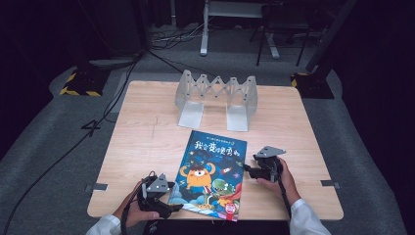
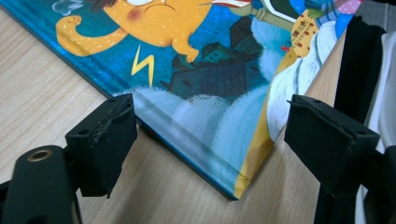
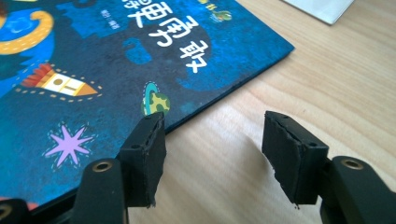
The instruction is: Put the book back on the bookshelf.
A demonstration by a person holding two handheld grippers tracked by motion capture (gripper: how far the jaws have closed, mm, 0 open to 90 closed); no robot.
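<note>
While lying flat on the table (image 1: 147, 132) just before the folding book rack (image 1: 216, 98), picture book (image 1: 211, 171): left gripper (image 2: 208, 135) released, straddling its near corner; right gripper (image 3: 212, 154) released beside its right edge.

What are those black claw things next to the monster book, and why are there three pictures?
A person sits at a wooden table and holds a grabbing tool in each hand: the left tool and the right tool. One camera looks down from above. The other two ride on the tools, looking along their black jaws. A picture book lies flat between them, and a grey folding book stand stands behind it. Both tools are open beside the book's edges. Nothing is held yet.
</note>
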